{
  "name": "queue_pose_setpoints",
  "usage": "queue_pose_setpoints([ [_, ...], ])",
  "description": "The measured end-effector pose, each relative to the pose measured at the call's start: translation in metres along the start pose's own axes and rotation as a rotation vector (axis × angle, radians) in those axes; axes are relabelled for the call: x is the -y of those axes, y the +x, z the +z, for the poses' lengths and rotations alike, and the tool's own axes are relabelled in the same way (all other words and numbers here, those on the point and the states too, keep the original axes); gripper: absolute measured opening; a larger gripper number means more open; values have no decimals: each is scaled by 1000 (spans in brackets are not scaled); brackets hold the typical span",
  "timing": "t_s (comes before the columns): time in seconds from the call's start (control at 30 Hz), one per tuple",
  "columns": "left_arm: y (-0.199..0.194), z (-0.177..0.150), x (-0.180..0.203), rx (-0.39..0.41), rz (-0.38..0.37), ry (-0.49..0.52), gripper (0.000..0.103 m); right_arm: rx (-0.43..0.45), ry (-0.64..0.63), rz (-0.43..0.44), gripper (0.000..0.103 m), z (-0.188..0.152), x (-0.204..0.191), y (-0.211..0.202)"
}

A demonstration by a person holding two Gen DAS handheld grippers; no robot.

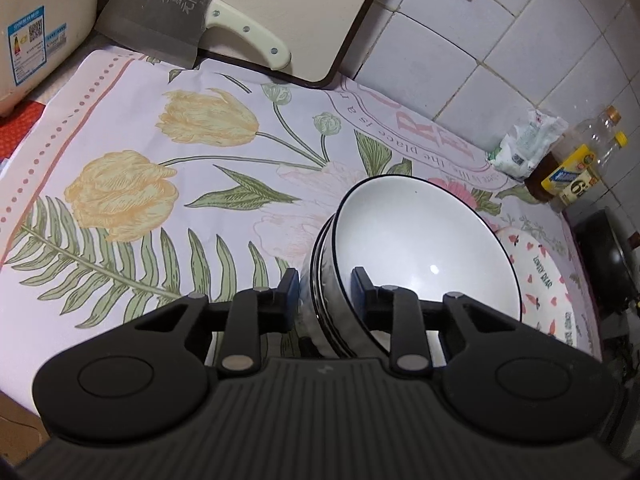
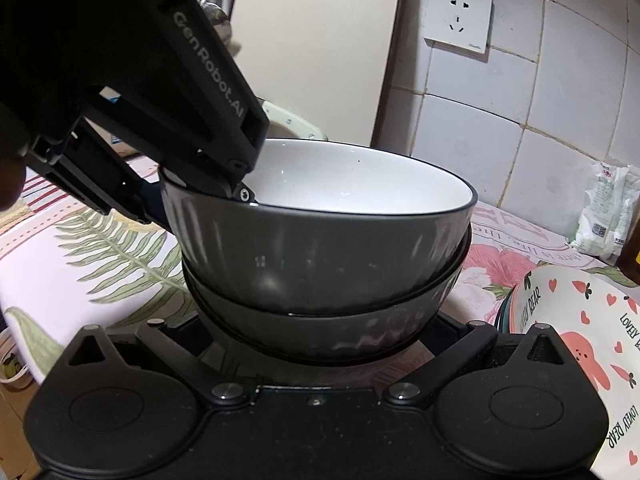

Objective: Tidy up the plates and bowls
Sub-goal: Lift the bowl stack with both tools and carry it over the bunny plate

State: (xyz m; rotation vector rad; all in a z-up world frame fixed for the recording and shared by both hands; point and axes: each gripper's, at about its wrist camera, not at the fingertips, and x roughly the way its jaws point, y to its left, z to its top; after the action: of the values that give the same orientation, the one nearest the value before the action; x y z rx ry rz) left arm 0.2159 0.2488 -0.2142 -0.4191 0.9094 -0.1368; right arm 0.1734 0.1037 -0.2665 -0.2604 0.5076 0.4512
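Two or three grey bowls with white insides and black rims are nested in a stack (image 1: 420,248) on the floral cloth (image 1: 160,152). My left gripper (image 1: 325,282) straddles the near rim of the top bowl (image 2: 320,236), one finger inside and one against the outer wall, and is shut on it. In the right wrist view it comes in from the upper left. My right gripper (image 2: 316,344) is spread wide around the foot of the lower bowl (image 2: 320,332), which hides its fingertips. A white heart-patterned plate (image 1: 540,280) lies to the right of the stack.
A cleaver (image 1: 160,20) leans on a cutting board (image 1: 288,4) at the back. A white appliance (image 1: 32,32) stands at back left. A white bag (image 1: 524,144), oil bottles (image 1: 576,172) and a black pan (image 1: 608,256) line the tiled wall on the right.
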Motion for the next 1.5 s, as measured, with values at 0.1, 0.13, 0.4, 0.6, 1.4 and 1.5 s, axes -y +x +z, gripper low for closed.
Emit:
queue_pose_setpoints([
  [0.1, -8, -7, 8, 18, 30, 32, 26, 4, 0, 30, 103, -2, 1, -5],
  [0.13, -11, -8, 10, 20, 39, 39, 26, 5, 2, 40, 103, -2, 2, -7],
  [0.4, -51, -15, 30, 25, 72, 76, 27, 27, 6, 86, 103, 8, 4, -41],
  [0.6, -86, -17, 73, 42, 75, 135, 27, 48, -8, 89, 103, 25, 20, -85],
  [1.4, -66, -45, 211, 40, -64, 228, 27, 49, 8, -70, 103, 6, 136, -165],
  [1.5, -55, -42, 218, 34, -65, 223, 27, 43, 13, -70, 103, 4, 148, -161],
])
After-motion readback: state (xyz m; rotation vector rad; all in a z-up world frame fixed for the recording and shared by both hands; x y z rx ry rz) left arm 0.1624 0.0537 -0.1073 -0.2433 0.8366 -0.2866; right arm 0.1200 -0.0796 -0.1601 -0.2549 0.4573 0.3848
